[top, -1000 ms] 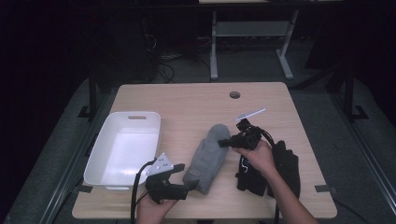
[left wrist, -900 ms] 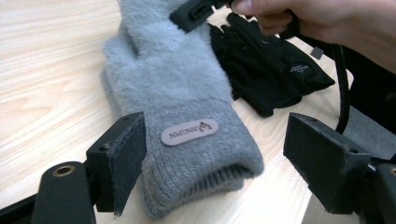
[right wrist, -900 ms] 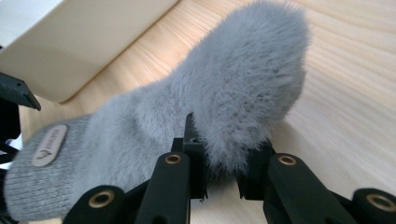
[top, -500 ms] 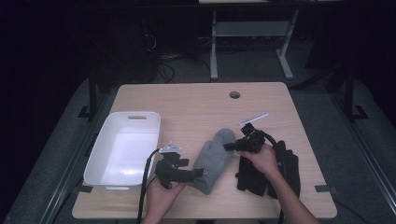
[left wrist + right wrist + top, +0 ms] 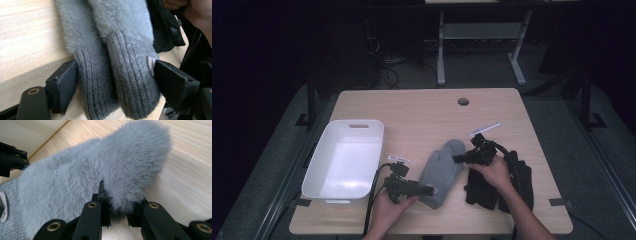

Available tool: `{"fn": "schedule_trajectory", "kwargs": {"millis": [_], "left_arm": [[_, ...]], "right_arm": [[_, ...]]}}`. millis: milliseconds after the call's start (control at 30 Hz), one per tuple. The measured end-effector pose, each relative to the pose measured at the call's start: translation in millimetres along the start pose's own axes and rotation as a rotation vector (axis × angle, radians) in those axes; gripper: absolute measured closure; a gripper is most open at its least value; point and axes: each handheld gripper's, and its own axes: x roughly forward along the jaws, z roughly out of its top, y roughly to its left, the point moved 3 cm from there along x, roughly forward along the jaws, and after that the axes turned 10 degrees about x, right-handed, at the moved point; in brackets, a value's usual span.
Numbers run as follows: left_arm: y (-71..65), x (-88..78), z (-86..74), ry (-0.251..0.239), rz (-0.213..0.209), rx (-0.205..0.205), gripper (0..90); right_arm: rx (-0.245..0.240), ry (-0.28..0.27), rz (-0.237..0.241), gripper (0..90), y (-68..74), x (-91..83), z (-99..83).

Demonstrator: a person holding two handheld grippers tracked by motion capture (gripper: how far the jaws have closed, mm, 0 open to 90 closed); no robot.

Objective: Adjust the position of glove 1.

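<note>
A pair of fluffy grey mittens (image 5: 442,171) lies on the wooden table (image 5: 422,115), ribbed cuffs toward the front edge. My left gripper (image 5: 428,190) points right at the cuffs. In the left gripper view the two cuffs (image 5: 120,82) sit side by side between the jaws of my left gripper (image 5: 117,82), which stand wide, with pads (image 5: 67,83) at the knit's edges but not squeezing it. My right gripper (image 5: 458,159) is shut on a fluffy lobe of the mittens (image 5: 135,165); the right gripper (image 5: 118,213) pinches the fur at its base.
A white plastic tray (image 5: 319,165) stands at the front left of the table. Black gloves (image 5: 519,182) lie under the right hand at the front right. A small white strip (image 5: 484,128) and a round cable hole (image 5: 463,101) are farther back.
My left gripper has slid right along the front of the table until its jaws straddle the cuffs. The right gripper, still holding the fur, has sunk slightly.
</note>
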Motion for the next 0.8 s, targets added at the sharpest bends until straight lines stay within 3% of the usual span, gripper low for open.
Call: {"fn": "schedule_trajectory", "kwargs": {"millis": [133,267,533,800], "left_arm": [[4.2,4.1,-1.6,0.009,-0.067,-0.049,22.1],[6.0,2.6,-3.2,0.005,-0.120,-0.073,34.6],[6.2,-2.8,-2.9,-0.007,-0.140,-0.034,44.8],[-4.2,-10.2,0.1,-0.025,-0.078,0.054,44.9]], "right_arm": [[0.003,-0.001,-0.002,76.1,0.6,0.3,0.1],[0.003,-0.009,0.005,76.1,1.2,0.7,0.3],[-0.003,-0.012,0.012,76.1,7.5,-3.6,4.8],[0.010,-0.027,0.022,76.1,16.6,-13.6,9.6]]}}
